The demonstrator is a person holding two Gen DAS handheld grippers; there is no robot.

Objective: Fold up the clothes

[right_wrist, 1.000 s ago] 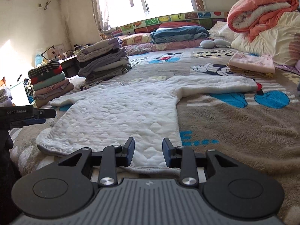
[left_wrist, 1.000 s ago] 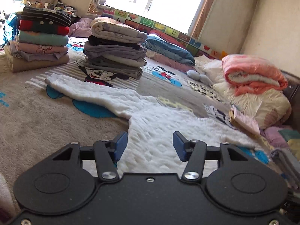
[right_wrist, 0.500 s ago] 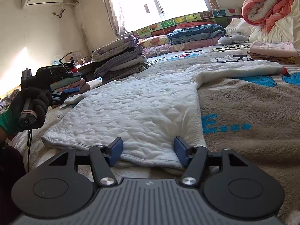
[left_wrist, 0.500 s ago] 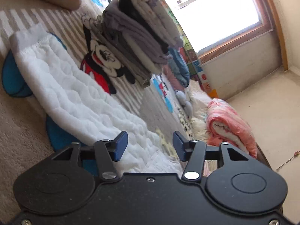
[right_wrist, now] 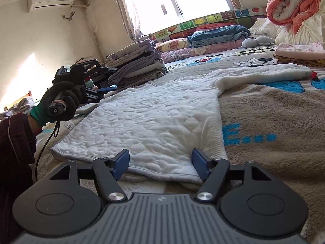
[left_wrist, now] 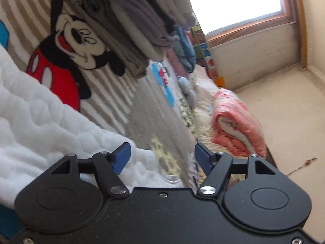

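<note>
A white quilted long-sleeved garment point(right_wrist: 154, 120) lies spread flat on the Mickey Mouse blanket, one sleeve point(right_wrist: 264, 74) stretched to the right. My right gripper point(right_wrist: 160, 162) is open, its blue pads on either side of the garment's bottom hem, low over the blanket. My left gripper point(left_wrist: 162, 156) is open and empty, tilted, over the garment's other sleeve point(left_wrist: 40, 113). In the right wrist view the left gripper point(right_wrist: 101, 89) is held up in a gloved hand at the garment's left side.
A stack of folded grey and purple clothes point(right_wrist: 136, 69) stands behind the garment, also in the left wrist view point(left_wrist: 126, 20). A rolled pink quilt point(right_wrist: 292, 2) and folded pink clothes point(right_wrist: 300, 50) lie at the right. Blue bedding point(right_wrist: 219, 34) lies under the window.
My left gripper has swung up and tilted, moving along the sleeve towards the grey stack. My right gripper has opened wider and come down to the hem.
</note>
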